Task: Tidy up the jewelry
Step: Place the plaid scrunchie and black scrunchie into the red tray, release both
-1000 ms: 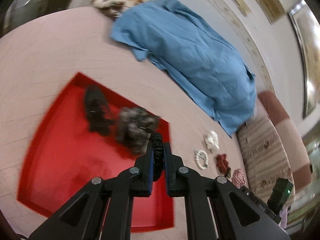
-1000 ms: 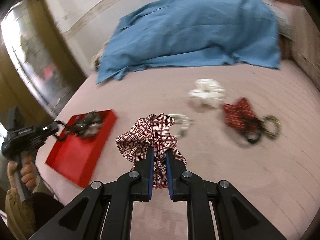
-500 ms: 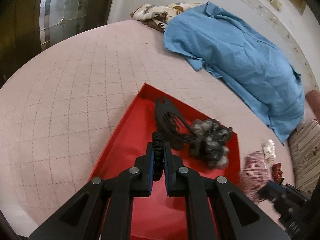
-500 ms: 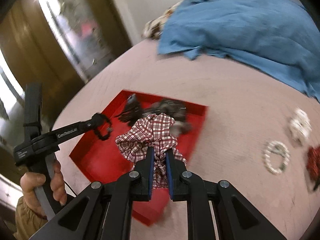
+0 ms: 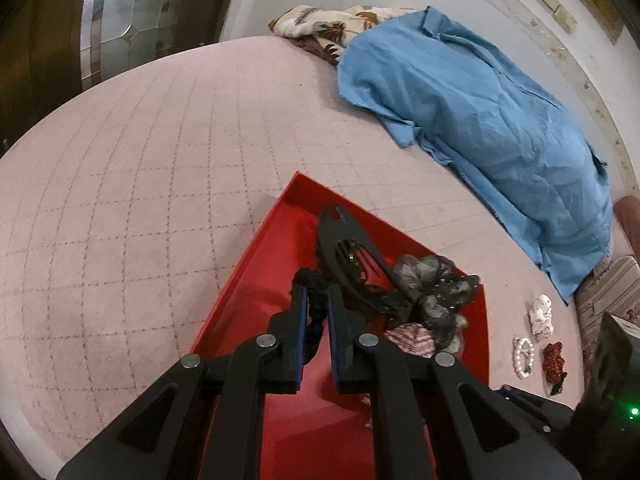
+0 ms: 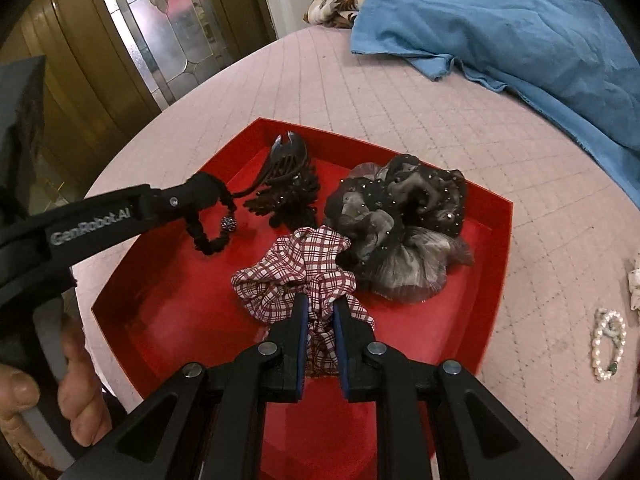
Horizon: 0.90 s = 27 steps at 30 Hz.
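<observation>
A red tray point(image 6: 496, 264) lies on the pink quilted bed. In it are a black hair claw point(image 6: 286, 158) and a grey-black scrunchie point(image 6: 400, 224). My left gripper point(image 5: 316, 296) is shut on a black beaded hair tie point(image 6: 212, 232) and holds it over the tray's left part; it also shows in the right wrist view point(image 6: 208, 188). My right gripper point(image 6: 320, 308) is shut on a red-and-white checked scrunchie point(image 6: 296, 272), held low over the tray's middle; that scrunchie also shows in the left wrist view point(image 5: 412, 338).
A white pearl bracelet point(image 6: 608, 344), a white scrunchie point(image 5: 542, 314) and a red piece point(image 5: 554, 362) lie on the bed right of the tray point(image 5: 276, 232). A blue cloth point(image 5: 480, 112) covers the far side. A glass-panelled door point(image 6: 160, 24) stands beyond the bed's left edge.
Both grippers have moved over the red tray and lower. The checked scrunchie came from the bed at the right to the tray's middle. Both grips have stayed shut.
</observation>
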Each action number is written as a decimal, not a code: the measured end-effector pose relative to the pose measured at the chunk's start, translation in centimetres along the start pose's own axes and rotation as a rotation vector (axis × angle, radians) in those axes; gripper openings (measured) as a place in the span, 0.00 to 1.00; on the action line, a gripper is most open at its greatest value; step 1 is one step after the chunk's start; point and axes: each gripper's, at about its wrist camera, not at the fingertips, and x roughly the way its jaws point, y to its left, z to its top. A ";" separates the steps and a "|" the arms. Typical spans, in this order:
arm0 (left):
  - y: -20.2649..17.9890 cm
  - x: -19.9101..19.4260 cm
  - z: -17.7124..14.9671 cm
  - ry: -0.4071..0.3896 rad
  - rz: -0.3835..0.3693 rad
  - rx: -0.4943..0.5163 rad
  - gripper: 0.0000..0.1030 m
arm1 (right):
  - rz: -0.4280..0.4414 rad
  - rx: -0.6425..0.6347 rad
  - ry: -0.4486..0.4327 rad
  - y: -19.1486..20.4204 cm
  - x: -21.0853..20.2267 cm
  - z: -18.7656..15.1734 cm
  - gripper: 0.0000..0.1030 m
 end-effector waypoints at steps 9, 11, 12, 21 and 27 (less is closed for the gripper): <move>0.6 -2.3 0.0 -0.119 0.031 -0.058 0.59 | 0.011 -0.030 -0.061 1.0 -2.4 -0.2 0.42; 0.7 -2.6 -0.1 -0.129 0.034 -0.058 0.60 | 0.017 -0.037 -0.078 1.2 -3.4 -0.5 0.43; 0.6 -2.8 -0.2 -0.134 0.039 -0.055 0.61 | 0.020 -0.037 -0.084 1.2 -3.8 -0.6 0.44; -0.3 -2.9 -0.7 -0.139 0.076 -0.011 0.64 | 0.030 0.057 -0.161 -2.5 -8.6 -2.9 0.51; -1.2 -2.7 -1.2 -0.136 0.105 0.035 0.66 | -0.006 0.134 -0.177 -6.5 -10.7 -4.8 0.51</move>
